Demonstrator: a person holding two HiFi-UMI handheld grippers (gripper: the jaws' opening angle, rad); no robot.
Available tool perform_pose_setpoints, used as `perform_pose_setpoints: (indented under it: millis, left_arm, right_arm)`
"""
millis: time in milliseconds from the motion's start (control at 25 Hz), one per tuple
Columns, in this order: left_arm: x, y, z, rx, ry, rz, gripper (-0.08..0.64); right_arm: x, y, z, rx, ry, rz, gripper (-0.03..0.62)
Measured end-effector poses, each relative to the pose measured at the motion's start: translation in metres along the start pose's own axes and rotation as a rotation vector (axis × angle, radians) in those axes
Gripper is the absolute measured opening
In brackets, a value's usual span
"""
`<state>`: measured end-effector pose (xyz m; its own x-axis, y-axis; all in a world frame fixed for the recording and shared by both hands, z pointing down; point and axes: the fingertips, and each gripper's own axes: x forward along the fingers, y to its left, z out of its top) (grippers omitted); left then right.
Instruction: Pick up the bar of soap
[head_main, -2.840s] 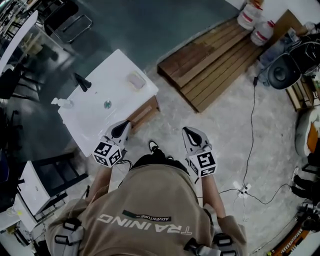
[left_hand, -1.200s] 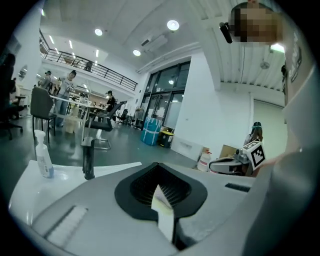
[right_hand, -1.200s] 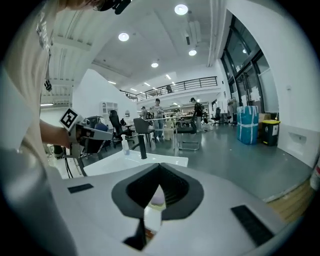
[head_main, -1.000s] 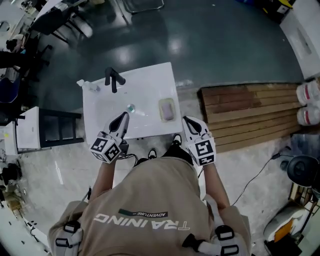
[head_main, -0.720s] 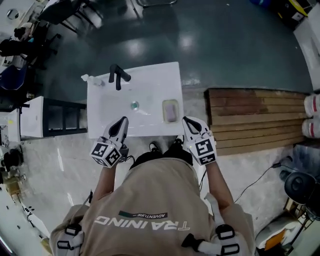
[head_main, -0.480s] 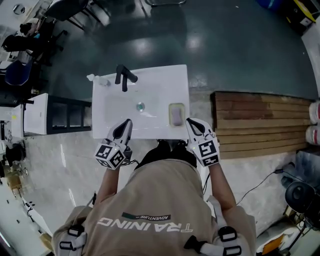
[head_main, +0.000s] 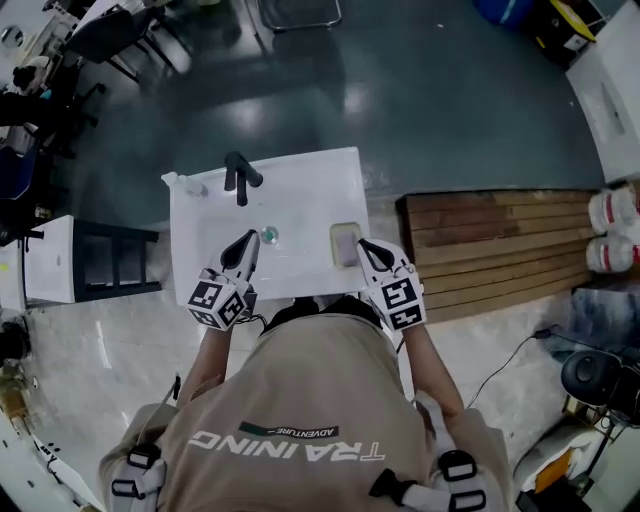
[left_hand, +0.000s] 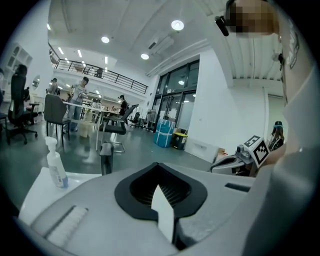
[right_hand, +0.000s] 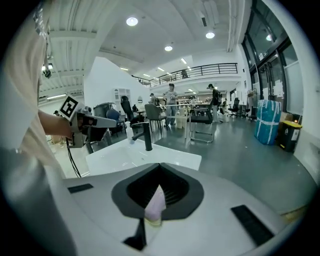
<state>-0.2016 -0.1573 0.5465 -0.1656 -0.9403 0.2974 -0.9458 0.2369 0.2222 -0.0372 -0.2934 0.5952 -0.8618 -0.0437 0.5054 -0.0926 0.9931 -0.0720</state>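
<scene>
- A white surface (head_main: 300, 180) with a basin sunk into it is stood at. A black tap (head_main: 238, 176) and a small bottle (head_main: 186, 184) are at the far edge, and a drain (head_main: 268, 236) is seen mid-basin.
- Step-wise, this is judged to be the approach. Nothing has been picked up yet, and both tools are held over the near edge.
- The left hand-held gripper (head_main: 250, 238) is seen with its jaws brought together and nothing between them. Its tip is parked near the drain, so it probably isn't needed for this one.
- The right hand-held gripper (head_main: 363, 244) is closed up too, and nothing is carried in it. Its tip is placed just beside the near right part of the dish (head_main: 345, 228), which makes it the obvious one for the grab.
- For the next move, the right jaws would need to be opened wide and lowered over the bar. They'd then be closed across its narrow sides without the dish rim being caught.
- The dish is a pale rounded rectangle, set on the right part of the surface beside the basin.
- The soap (head_main: 346, 244) is lying flat inside the dish. It's a small pinkish-lilac bar with rounded corners, and finer detail can't be made out. It could well be slippery, so a squared-up grip is advised.
</scene>
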Motion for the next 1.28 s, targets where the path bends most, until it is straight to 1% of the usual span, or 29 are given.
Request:
perform_pose_setpoints:
  millis: [80, 160, 360, 520, 600, 840, 1120, 1280]
  left_arm:
    - [0.004, 0.008, 0.008, 0.047, -0.009, -0.007, -0.006]
    - [0.004, 0.020, 0.013, 0.058, -0.017, -0.019, -0.008]
    - [0.002, 0.045, 0.013, 0.040, -0.027, -0.068, -0.008]
    - [0.002, 0.053, 0.006, 0.029, -0.022, -0.127, -0.008]
    - [0.006, 0.056, 0.003, 0.011, -0.024, -0.137, -0.008]
    - [0.014, 0.050, -0.003, -0.027, -0.036, -0.146, -0.008]
    - [0.005, 0.043, -0.015, -0.005, 0.010, -0.142, -0.008]
    - [0.001, 0.038, -0.019, -0.005, 0.032, -0.126, -0.008]
  right_arm:
    - [0.004, -0.003, -0.002, 0.012, 0.035, -0.038, 0.005]
    - [0.009, -0.001, -0.002, 0.025, 0.064, -0.074, 0.005]
    - [0.022, 0.003, -0.001, 0.082, 0.112, -0.162, 0.005]
    - [0.025, 0.003, -0.008, 0.089, 0.205, -0.279, 0.005]
    - [0.022, 0.004, -0.010, 0.101, 0.232, -0.312, 0.005]
    - [0.013, 0.009, -0.026, 0.145, 0.289, -0.303, 0.006]
    - [0.024, 0.012, -0.045, 0.199, 0.296, -0.254, 0.006]
    - [0.027, 0.009, -0.049, 0.203, 0.310, -0.219, 0.006]
